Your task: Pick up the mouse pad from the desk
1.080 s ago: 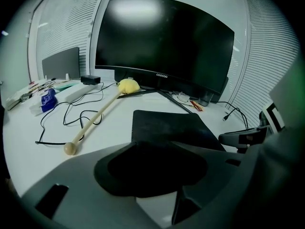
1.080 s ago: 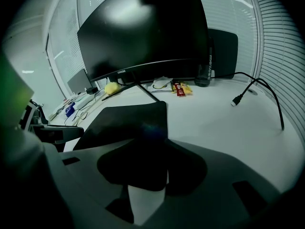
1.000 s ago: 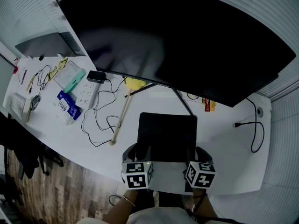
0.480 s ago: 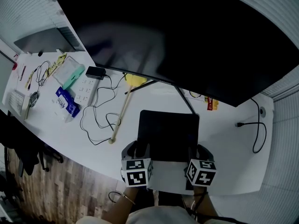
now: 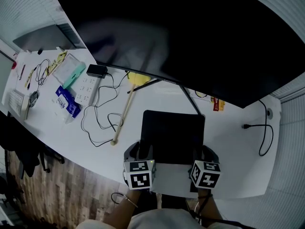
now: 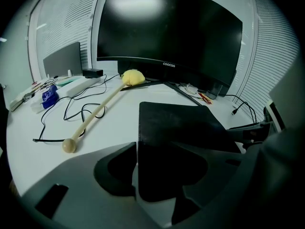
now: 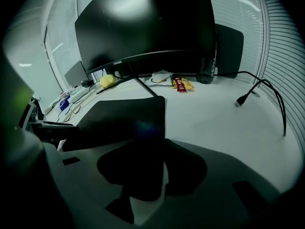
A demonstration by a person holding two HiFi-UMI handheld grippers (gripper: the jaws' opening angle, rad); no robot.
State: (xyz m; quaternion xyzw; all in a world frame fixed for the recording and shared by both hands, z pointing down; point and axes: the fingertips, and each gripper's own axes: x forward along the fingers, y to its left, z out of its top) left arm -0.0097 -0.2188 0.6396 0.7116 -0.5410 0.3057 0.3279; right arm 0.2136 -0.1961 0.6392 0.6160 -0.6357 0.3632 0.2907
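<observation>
left gripper (image 5: 143,152) and right gripper (image 5: 200,154) are each pinched onto a near corner of the mouse pad (image 5: 173,135), by the desk's (image 5: 233,144) front edge. near side looks raised, far edge seems down, so only partway lifted i'd say.

Head view steeply down over desk (image 5: 228,142); both gripper views low, forward, sharing mouse pad (image 5: 172,135), monitor (image 5: 190,42)

mouse pad (image 5: 173,136): near edge hidden beneath left gripper (image 5: 141,152) and right gripper (image 5: 203,154) | monitor (image 5: 190,42): top cut off at the head view's edge | stand (image 5: 189,100): mostly hidden under the screen | red-yellow packets (image 5: 217,104): print too small to read | clutter (image 5: 28,87) at desk's left end: too small to identify
</observation>
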